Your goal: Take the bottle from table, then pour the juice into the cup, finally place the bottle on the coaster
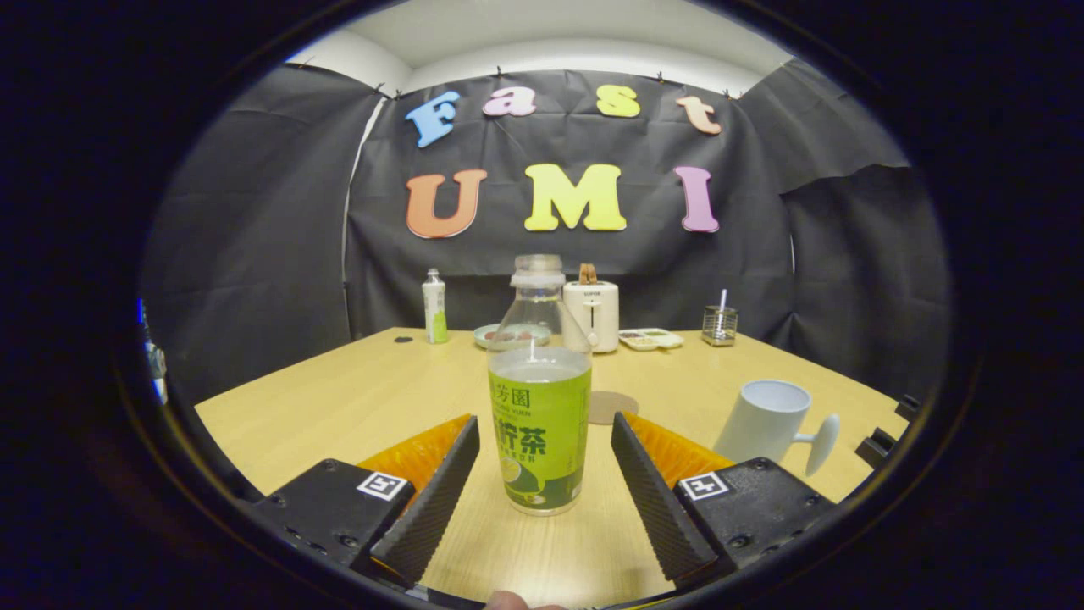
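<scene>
The gripper (540, 474) is held wide, with a gap left on either side of the bottle (539, 407), which stands upright on the tabletop (339, 407) between the two fingers and is touched by neither. The bottle is seen with a green label, a clear neck and no dark cap; liquid fills it to about the label's top. The round coaster (611, 407) lies just beyond the bottle, at about one o'clock from it. The white cup (766, 422) is found at three o'clock of the bottle, beyond the right finger, its handle turned away to the right. Along the far edge, at twelve o'clock, a small bottle (434, 307), a white toaster (591, 315) and a tray (649, 339) are set.
</scene>
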Motion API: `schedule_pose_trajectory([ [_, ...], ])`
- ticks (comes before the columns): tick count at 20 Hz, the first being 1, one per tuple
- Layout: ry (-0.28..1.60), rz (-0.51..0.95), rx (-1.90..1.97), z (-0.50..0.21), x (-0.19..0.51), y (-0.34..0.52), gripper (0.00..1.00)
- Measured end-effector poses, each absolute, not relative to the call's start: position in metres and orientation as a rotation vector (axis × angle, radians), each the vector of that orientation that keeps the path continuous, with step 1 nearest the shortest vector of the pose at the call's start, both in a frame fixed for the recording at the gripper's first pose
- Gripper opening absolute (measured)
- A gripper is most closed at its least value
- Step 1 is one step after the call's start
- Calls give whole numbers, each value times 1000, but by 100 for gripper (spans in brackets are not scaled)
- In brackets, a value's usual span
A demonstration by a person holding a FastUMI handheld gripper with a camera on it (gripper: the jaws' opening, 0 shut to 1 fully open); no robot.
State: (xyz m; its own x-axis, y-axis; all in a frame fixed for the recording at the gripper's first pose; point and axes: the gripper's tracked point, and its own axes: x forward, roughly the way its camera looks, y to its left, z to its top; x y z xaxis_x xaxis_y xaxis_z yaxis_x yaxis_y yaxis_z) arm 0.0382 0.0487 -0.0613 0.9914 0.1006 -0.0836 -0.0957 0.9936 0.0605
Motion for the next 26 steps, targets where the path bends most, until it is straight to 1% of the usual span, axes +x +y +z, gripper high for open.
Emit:
schedule_pose_trajectory([
  [4, 150, 73, 78, -77, 51, 47, 100],
  [11, 201, 65, 126, -87, 65, 53, 100],
  [16, 211, 87, 153, -85, 65, 58, 88],
  [18, 212, 108, 212, -81, 64, 59, 86],
  [22, 214, 95, 248, -74, 66, 53, 83],
  [26, 231, 107, 281, -71, 70, 53, 82],
])
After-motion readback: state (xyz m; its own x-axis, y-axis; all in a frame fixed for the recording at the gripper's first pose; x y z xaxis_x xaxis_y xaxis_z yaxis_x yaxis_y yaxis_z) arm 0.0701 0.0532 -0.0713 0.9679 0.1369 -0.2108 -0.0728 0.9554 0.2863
